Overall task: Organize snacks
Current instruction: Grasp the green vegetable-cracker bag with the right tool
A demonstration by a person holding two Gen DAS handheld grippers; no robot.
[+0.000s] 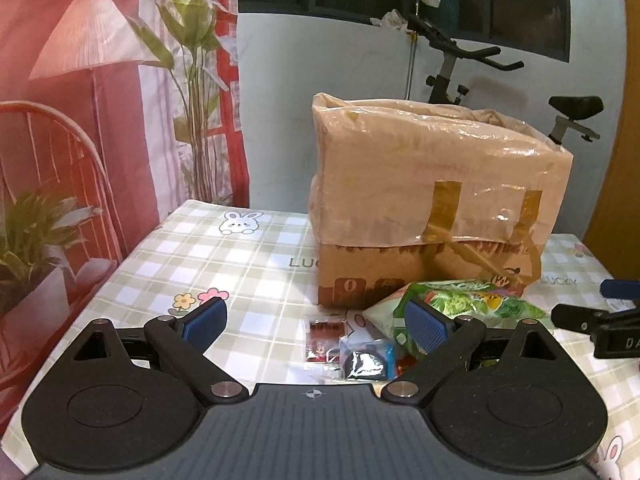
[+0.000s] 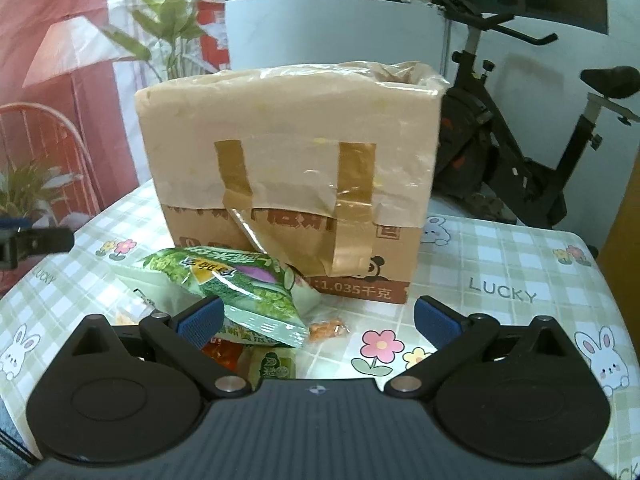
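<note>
The cardboard box, lined w/ a thin plastic bag folded over its rim and taped down w/ brown strips, filled the centre of the right wrist view and sat centre-right in the left wrist view. It looked stiff and prob. the destination for the snacks; top open, interior not visible.

Next in size, the green snack bag lay lower-left of centre in the right wrist view, leaning against the box front. Prob. light, puffy, crinkly and slick; contents likely crushable, so best pinched at a sealed end seam, not across the belly.

Smaller pieces sat below it: a red sachet and a blue-and-black packet at lower centre of the left wrist view, and a small orange wrapped sweet lower centre of the right wrist view. All looked light, flat, slippery; they'd need a low pinch close to the checked tablecloth.

Left gripper had its jaws spread wide, holding nothing. Right gripper likewise spread apart and empty, its left pad just in front of the green bag.
</note>
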